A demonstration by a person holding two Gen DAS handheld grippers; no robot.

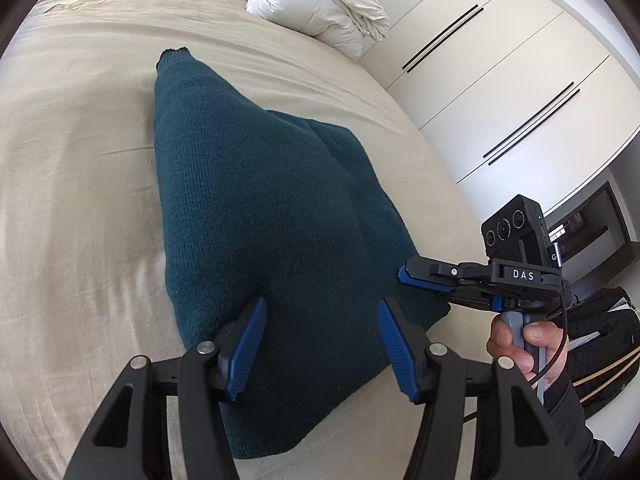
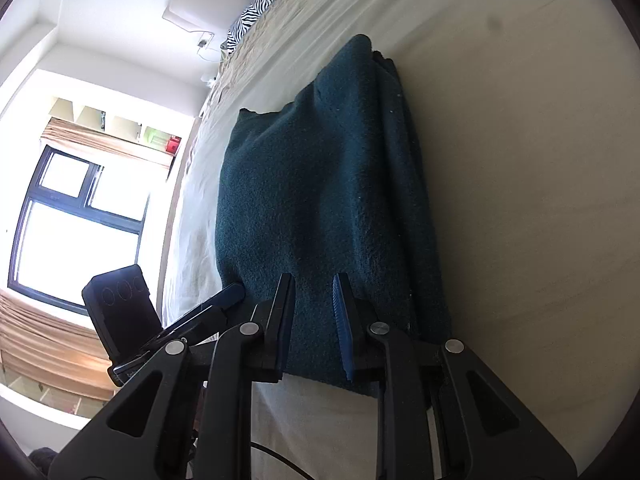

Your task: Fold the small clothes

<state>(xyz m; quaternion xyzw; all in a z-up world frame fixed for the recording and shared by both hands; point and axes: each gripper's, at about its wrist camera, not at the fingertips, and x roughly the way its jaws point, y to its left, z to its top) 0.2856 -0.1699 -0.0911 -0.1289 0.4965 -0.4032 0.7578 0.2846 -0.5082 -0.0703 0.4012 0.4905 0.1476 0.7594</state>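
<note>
Teal sweater [image 1: 260, 208] lying near the bed's [image 1: 80, 200] right edge, already folded narrow, layers stacked. Left gripper [image 1: 320, 344] spread wide over its near end, right gripper [image 2: 314, 320] parted too, holding nothing. Probably one crosswise fold left.

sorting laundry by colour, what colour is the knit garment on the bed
Dark teal knit garment, a plain blue-green with no pattern. It shows best in the left wrist view.

Sweater [image 1: 260, 208] on bed [image 1: 80, 180], duvet [image 1: 320, 4] behind, wardrobe [image 1: 500, 72] right.
</note>
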